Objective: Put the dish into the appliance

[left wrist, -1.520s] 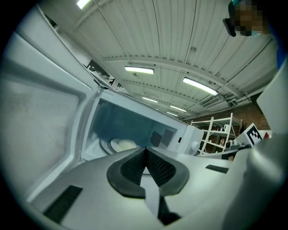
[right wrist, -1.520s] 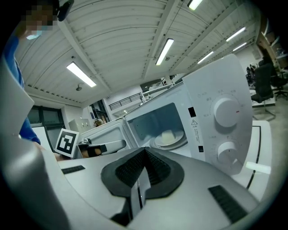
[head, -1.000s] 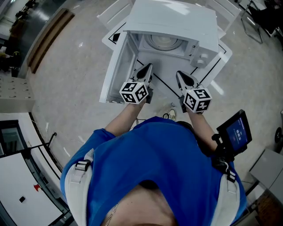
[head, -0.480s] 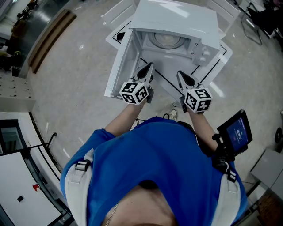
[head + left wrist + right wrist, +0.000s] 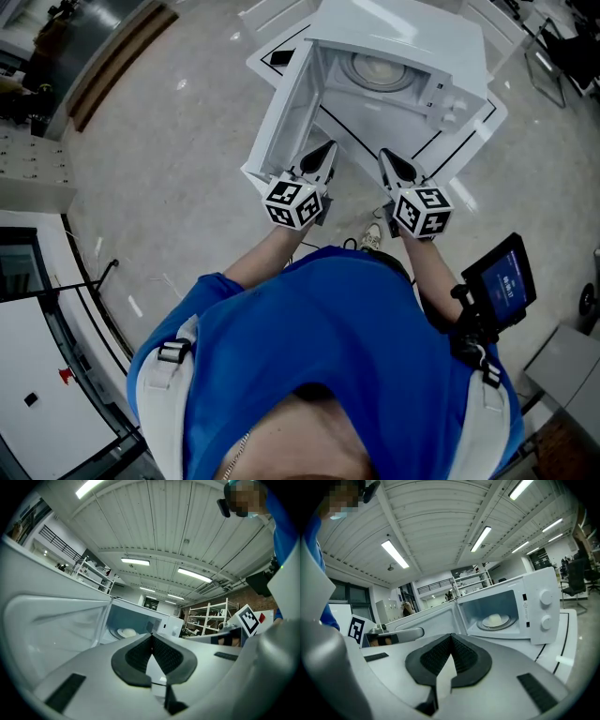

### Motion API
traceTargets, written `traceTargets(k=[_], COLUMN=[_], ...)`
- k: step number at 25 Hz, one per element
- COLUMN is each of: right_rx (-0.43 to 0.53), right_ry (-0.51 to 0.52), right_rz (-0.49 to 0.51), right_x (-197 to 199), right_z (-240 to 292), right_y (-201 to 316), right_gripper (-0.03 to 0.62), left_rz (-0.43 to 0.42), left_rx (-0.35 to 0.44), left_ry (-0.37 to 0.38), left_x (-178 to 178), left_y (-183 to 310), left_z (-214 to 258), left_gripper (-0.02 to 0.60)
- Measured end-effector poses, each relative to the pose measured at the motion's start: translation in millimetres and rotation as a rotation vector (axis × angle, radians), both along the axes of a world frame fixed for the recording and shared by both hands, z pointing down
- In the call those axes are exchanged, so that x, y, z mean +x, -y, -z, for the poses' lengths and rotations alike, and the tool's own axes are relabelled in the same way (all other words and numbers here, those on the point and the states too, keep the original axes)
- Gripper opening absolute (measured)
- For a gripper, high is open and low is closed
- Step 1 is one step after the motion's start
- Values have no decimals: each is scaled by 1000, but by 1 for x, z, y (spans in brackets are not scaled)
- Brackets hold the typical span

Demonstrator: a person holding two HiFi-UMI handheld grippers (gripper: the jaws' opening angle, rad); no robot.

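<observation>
The white microwave [image 5: 405, 36] sits on a white tabletop [image 5: 478, 122] marked with black lines, at 12 o'clock from the person in the head view. Its door [image 5: 281, 112] is swung wide open toward 10 o'clock. The dish [image 5: 380, 69], pale and round, lies inside the cavity on the turntable, at about 1 o'clock from both claws and well apart from them. The left claw [image 5: 151, 641] is clenched, pads pressed together with nothing between them. The right claw [image 5: 451, 638] is likewise clenched and empty. Both are held side by side just outside the open cavity, pointing toward it, the left one beside the door's lower edge.
</observation>
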State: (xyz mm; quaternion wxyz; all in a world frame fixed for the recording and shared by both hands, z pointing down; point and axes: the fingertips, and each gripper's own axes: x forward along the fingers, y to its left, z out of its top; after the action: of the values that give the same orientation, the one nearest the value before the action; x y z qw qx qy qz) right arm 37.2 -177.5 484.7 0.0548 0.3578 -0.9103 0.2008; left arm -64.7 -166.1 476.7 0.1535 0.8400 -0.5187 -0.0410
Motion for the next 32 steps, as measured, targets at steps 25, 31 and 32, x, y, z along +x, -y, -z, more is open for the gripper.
traceTargets(k=[25,31,32], right_rx=[3,9,10], right_ry=[-9,-10,-10], right_rz=[100,73,69], right_x=[-85,-77,-75], right_z=[-7,-4,-4], right_y=[-82,-80,-79], right_gripper=[2,1,0], left_rz=[227,147,143], left_rx=[57,63,62], left_ry=[187,186,188], left_x=[-165,-157,-155], left_y=[-120,-109,-108], left_z=[-11,-13,-14], left_gripper=[9,80,80])
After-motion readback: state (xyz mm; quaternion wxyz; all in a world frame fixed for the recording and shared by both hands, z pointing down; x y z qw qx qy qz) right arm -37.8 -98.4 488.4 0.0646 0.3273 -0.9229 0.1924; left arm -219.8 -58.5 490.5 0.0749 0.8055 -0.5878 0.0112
